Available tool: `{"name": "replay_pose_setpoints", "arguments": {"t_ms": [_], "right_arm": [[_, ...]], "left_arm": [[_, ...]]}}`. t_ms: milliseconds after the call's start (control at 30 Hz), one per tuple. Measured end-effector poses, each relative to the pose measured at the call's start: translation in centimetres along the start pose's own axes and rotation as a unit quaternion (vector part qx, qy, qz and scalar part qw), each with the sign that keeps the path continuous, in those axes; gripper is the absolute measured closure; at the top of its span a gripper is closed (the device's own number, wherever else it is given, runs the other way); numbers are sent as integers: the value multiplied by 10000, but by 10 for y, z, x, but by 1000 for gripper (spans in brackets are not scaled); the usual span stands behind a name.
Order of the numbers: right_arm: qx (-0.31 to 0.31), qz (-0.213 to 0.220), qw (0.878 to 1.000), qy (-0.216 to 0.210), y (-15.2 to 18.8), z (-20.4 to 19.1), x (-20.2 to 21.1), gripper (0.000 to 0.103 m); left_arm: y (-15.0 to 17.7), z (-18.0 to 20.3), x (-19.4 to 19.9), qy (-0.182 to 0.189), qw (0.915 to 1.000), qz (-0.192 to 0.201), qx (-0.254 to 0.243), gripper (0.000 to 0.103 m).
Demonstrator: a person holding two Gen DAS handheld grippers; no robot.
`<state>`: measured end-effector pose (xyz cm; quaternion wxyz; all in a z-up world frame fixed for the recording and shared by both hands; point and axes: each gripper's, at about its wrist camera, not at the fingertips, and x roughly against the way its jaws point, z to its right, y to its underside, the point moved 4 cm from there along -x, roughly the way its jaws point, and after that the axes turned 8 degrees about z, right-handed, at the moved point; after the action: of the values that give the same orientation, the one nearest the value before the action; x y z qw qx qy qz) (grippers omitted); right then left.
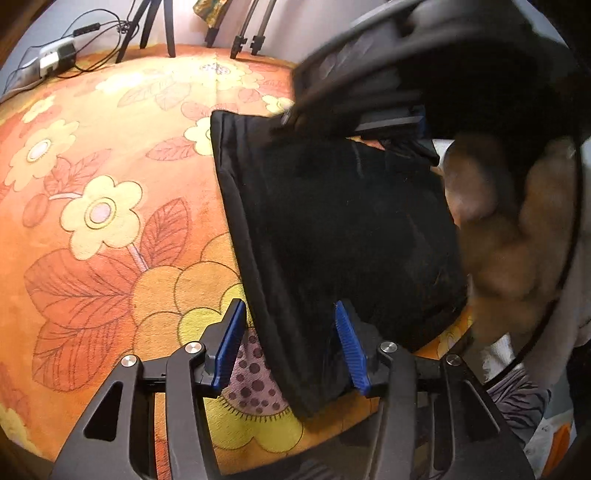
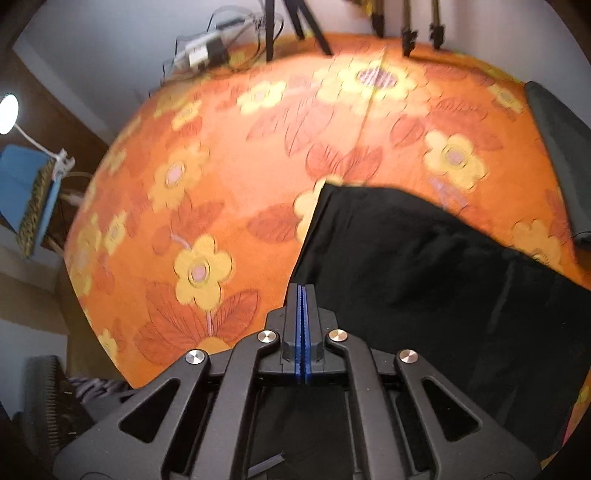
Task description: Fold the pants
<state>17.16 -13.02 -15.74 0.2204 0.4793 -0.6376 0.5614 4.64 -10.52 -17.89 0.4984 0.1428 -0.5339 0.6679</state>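
The black pants [image 1: 332,229] lie folded on an orange flowered bedspread [image 1: 110,184]. My left gripper [image 1: 291,325] is open, its blue pads either side of the pants' near folded edge, the right pad [image 1: 349,347] resting on the cloth. The right gripper body [image 1: 406,74] and the hand holding it hover over the far right of the pants. In the right wrist view the pants [image 2: 424,277] spread to the right, and my right gripper [image 2: 303,291] is shut with its blue pads together, empty, at the pants' left edge.
Tripod legs [image 1: 159,26] and a power strip with cables [image 1: 55,55] stand at the bed's far edge. A dark rolled item [image 2: 557,155] lies at the bed's right side. A lamp [image 2: 7,114] and blue box [image 2: 26,184] sit left of the bed.
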Motion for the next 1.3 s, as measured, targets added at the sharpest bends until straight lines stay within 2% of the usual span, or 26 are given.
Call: {"name": "replay_pose_setpoints", "arguments": {"t_ms": [100, 200, 233, 300, 333, 367, 500, 600, 633, 667, 700, 800, 867, 933, 1000, 1067, 1133, 1233, 1300], "right_arm": [[85, -83, 9999, -114, -3, -1, 3, 102], [148, -230, 9994, -197, 0, -6, 0, 102], [170, -273, 9993, -199, 1, -7, -3, 100], [162, -390, 9989, -225, 3, -10, -10, 87], [171, -445, 9986, -234, 4, -11, -13, 72], [193, -464, 9985, -208, 5, -12, -15, 65], [436, -671, 9968, 4, 10, -21, -27, 65], [619, -824, 9939, 379, 13, -21, -36, 65], [629, -881, 9931, 461, 15, -19, -40, 68], [624, -932, 9921, 561, 16, -16, -43, 83], [582, -959, 9921, 554, 16, -13, -45, 89], [307, -845, 9953, 357, 15, -4, -40, 96], [273, -760, 9963, 297, 16, -1, -36, 98], [246, -659, 9972, 244, 15, 1, -31, 98], [194, -552, 9981, 200, 14, 2, -25, 99], [161, -429, 9989, 140, 12, 2, -18, 99], [105, -324, 9994, 67, 9, 2, -11, 99], [-32, -118, 9999, -56, 6, 8, 2, 99], [-150, 15, 9998, -154, 5, 13, 11, 99]], "left_arm": [[3, 1, -1, -49, 10000, 60, -46, 63], [1, 3, -2, -104, 9998, 158, 1, 85], [0, 3, 0, -85, 9998, 192, 19, 87], [-4, 1, 4, -3, 9997, 258, 38, 89], [-4, 2, 7, 1, 9996, 284, -8, 90], [-3, 4, 10, 17, 9995, 314, -50, 90], [-1, 11, 13, 55, 9993, 352, -98, 90], [-2, 12, 14, 73, 9993, 357, -106, 90], [-3, 12, 14, 78, 9993, 356, -102, 90], [-3, 13, 14, 77, 9993, 351, -98, 90], [-2, 12, 15, 86, 9994, 338, -89, 90], [-5, 11, 12, 36, 9994, 333, -56, 89], [-4, 12, 16, -109, 9992, 358, -138, 78], [0, 13, 17, -191, 9990, 341, -216, 50], [4, 17, 16, -184, 9991, 287, -256, 49], [7, 26, 16, -144, 9989, 276, -347, 51], [6, 33, 16, -169, 9982, 326, -475, 86], [0, 41, 21, -134, 9970, 501, -570, 93], [-1, 46, 31, -108, 9959, 627, -650, 93]]}}
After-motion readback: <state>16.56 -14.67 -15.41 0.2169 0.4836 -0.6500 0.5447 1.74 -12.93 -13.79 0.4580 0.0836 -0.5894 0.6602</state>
